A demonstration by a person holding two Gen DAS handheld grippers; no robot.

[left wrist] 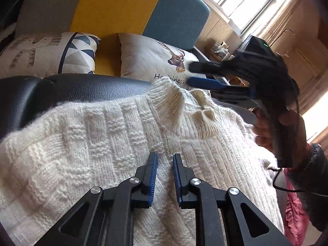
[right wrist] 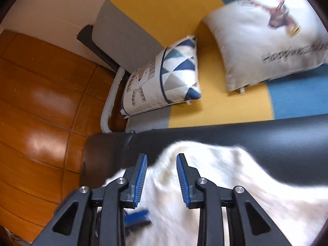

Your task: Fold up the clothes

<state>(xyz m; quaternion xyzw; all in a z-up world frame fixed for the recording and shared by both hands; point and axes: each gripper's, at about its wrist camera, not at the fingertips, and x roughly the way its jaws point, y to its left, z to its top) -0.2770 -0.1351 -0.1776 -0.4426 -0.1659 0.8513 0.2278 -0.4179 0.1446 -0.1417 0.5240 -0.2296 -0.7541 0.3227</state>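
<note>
the left tool (left wrist: pixel 165 158) hovers low over a cream knitted sweater (left wrist: pixel 102 143), its blue pads a narrow gap apart with nothing pinched between them; whether the tips touch the knit is hard to tell. the right tool (right wrist: pixel 162 160) (left wrist: pixel 189 73), gripped by a hand (left wrist: pixel 274 129) in a dark sleeve, hangs above the sweater's ribbed collar (left wrist: pixel 172 104), its jaws a little wider and empty; its own view is blurred. the sweater lies spread over a black leather-like cushion (left wrist: pixel 71 90), collar end toward a sofa (right wrist: pixel 164 4) of grey, yellow and blue panels. two pillows lean there: one with blue triangles (right wrist: pixel 164 78), one with a deer and lettering (left wrist: pixel 155 61). a wooden floor (right wrist: pixel 37 102) shows beside the sofa, and pink cloth (left wrist: pixel 295 211) lies next to the sweater.
</note>
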